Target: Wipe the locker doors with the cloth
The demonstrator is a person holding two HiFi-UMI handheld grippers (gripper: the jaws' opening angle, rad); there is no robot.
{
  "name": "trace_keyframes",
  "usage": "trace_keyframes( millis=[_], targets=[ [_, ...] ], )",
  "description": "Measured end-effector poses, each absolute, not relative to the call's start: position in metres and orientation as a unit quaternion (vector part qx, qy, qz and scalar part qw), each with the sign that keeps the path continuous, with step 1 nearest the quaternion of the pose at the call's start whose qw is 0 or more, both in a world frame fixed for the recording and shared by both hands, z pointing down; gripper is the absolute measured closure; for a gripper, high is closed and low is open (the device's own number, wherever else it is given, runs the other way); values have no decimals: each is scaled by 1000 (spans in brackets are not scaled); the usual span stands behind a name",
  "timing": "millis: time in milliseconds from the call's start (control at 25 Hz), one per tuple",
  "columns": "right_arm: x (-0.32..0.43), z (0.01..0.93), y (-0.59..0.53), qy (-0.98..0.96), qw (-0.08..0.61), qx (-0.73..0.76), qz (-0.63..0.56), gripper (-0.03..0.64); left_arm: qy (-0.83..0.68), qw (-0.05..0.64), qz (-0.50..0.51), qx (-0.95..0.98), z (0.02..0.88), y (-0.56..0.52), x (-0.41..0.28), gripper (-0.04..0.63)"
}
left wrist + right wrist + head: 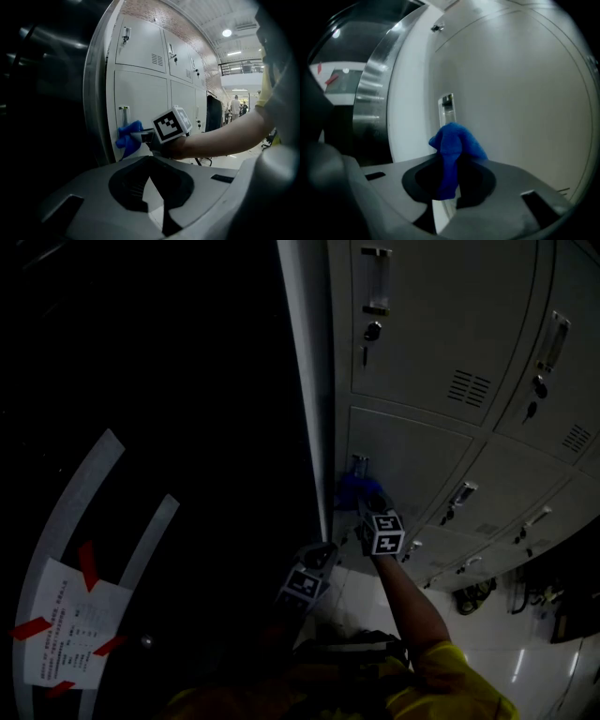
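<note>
Since the wiping is done one-handed, the blue cloth [454, 145] is clamped between the jaws of the right gripper [451, 180]. It is bunched beyond the tips so that fabric, not metal, is presented to the lower locker door [525, 93] just beneath its handle [447, 105]. The left gripper [149, 180] is held low and apart, jaws together on nothing, presumably so the working arm is unobstructed.

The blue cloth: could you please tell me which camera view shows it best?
The right gripper view: the cloth sits large at the centre, pinched in the right gripper's tongs before the locker door. The left gripper view shows it small, from the side. The head view gives only a dim blue patch.
</note>
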State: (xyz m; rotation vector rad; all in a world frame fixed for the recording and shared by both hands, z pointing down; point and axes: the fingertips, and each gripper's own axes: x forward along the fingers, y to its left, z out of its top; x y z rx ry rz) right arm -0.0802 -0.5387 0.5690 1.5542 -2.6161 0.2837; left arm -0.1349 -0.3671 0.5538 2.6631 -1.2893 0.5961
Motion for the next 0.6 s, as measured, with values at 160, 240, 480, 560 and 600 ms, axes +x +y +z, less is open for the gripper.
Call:
trace_keyframes(
  millis=[160,240,480,560,600],
  targets=[
    [-69,563,-530,-850,13,516,103,551,-415,62,203,885,556,-362,-126,592],
    [-58,594,-529,-835,21,530,148,551,-412,64,200,887,558,-358,-121,592],
    [-80,704,-543,-828,152,495,214,551,-401,71,216,887,570,-345,-115,592],
    [-87,704,-541,-827,161,490,224,551,-402,69,216,887,572,-344,-115,592],
    [-86,702,-536,-824,161,492,229,551,-404,68,214,887,570,-345,-115,592]
  ],
)
